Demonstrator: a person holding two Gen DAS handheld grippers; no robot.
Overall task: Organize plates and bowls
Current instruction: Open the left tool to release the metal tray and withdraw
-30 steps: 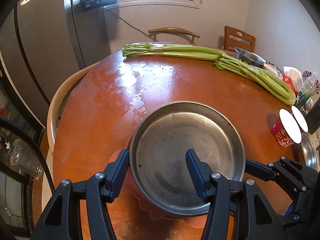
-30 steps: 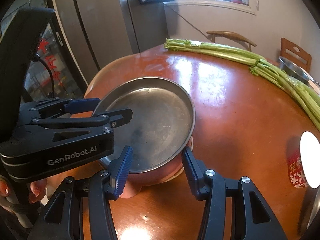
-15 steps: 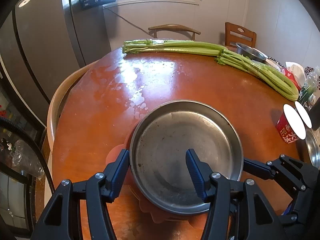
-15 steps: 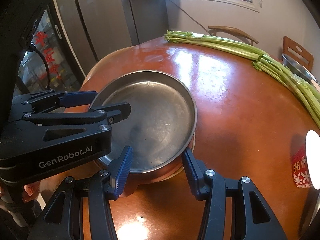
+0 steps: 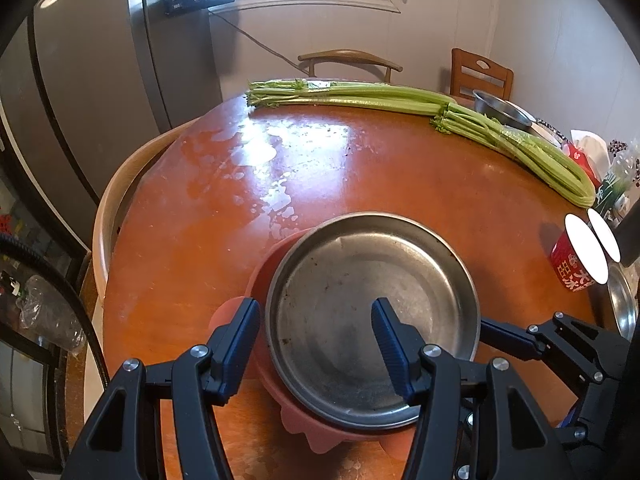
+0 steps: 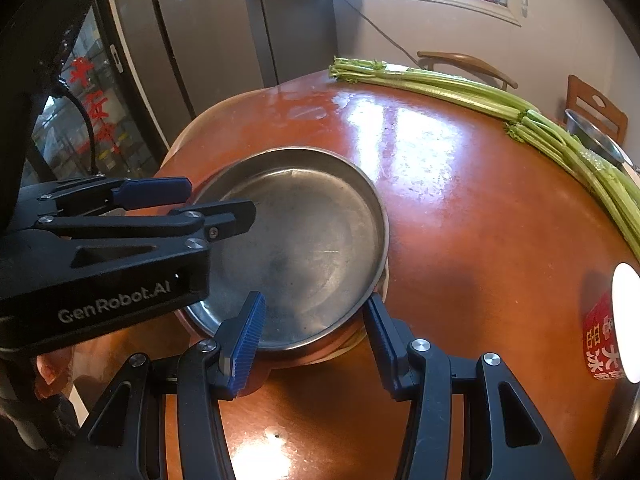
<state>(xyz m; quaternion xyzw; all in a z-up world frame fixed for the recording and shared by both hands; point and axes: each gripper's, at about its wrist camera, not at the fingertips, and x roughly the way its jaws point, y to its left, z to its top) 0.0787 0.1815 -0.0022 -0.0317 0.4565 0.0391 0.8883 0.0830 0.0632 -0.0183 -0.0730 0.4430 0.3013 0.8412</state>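
Note:
A round steel plate (image 5: 372, 312) sits on top of a pink bowl (image 5: 276, 256) on the round orange table (image 5: 320, 176). My left gripper (image 5: 316, 344) is open; its jaws straddle the plate's near left rim, one outside, one over the plate. My right gripper (image 6: 312, 336) is open around the plate's (image 6: 304, 240) near right rim, and the left gripper (image 6: 192, 208) shows there at the plate's left side. A second steel bowl (image 5: 502, 110) stands at the far right.
Long celery stalks (image 5: 400, 100) lie across the table's far side. A red paper cup (image 5: 576, 264) and another steel dish (image 5: 622, 304) are at the right edge. Wooden chairs (image 5: 348, 60) stand behind the table, a fridge (image 5: 80, 80) to the left.
Both grippers have drawn back and up a little from the stacked plate and bowl; more of the pink bowl's rim shows. The plate has not moved on the table.

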